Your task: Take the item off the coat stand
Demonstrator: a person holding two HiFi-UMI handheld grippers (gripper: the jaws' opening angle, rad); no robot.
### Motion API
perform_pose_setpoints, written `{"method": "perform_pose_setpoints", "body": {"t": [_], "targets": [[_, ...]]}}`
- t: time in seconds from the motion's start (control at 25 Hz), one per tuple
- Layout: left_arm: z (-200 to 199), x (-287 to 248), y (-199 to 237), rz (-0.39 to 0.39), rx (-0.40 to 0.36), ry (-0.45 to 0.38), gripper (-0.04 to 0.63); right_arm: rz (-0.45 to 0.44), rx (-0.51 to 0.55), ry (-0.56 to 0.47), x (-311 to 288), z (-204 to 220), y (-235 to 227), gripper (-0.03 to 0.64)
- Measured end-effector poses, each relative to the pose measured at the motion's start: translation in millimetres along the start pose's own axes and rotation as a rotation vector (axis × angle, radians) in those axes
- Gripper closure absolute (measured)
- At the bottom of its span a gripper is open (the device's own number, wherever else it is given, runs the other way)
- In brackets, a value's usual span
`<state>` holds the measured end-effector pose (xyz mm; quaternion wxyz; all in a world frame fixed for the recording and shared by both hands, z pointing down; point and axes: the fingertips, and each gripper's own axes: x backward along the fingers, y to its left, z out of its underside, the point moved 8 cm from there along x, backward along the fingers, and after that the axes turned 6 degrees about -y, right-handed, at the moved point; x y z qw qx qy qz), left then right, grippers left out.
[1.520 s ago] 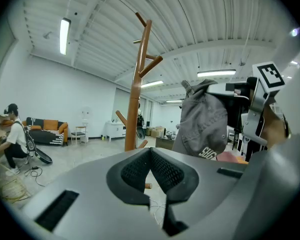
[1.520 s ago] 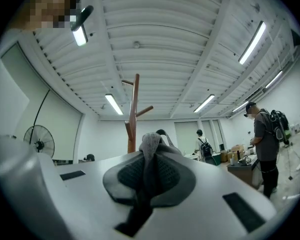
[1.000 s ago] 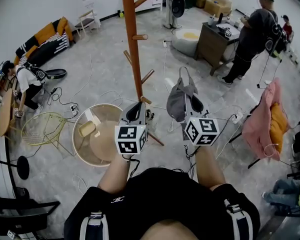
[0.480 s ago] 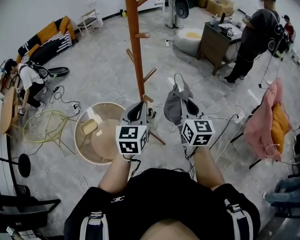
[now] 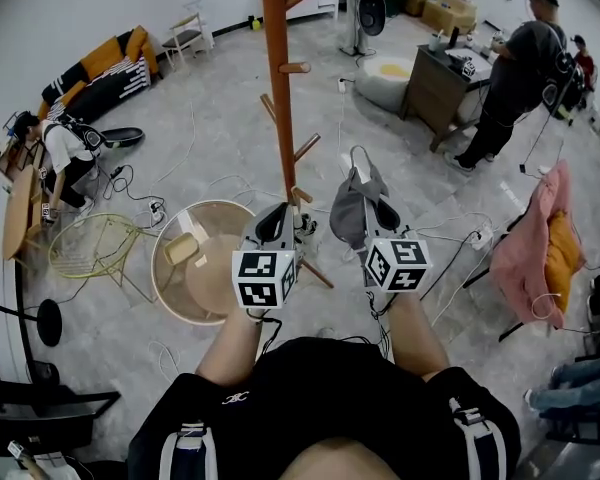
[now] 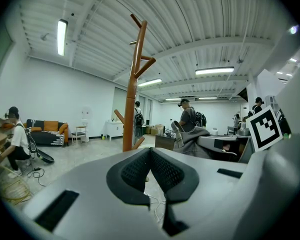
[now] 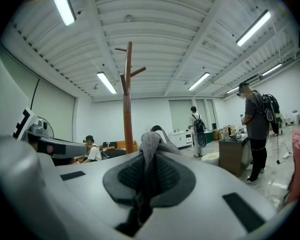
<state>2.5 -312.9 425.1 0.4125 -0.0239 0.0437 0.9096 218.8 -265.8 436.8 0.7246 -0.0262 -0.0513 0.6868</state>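
Grey floor surrounds the coat stand. Just right of the stand, seemingly off its pegs, a grey cloth item hangs clamped in our right gripper. Our left gripper is closed on nothing. We judge it light, soft and floppy, best held by a bunched fold.

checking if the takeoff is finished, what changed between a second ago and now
The right claw, shut on the grey cloth item, sank a little with it, clear of the coat stand. Nothing was newly gripped or let go. The left claw stayed shut and empty where it was, and the stand did not move.
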Motion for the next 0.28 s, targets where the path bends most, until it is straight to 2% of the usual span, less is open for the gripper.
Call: {"method": "perform_pose_setpoints", "body": {"t": [0.28], "targets": [[-5.1,-5.3,6.2,-0.006,-0.001,0.0,0.578,-0.01,-0.002,-0.003,-9.3,-5.1,1.1,0.597]]}}
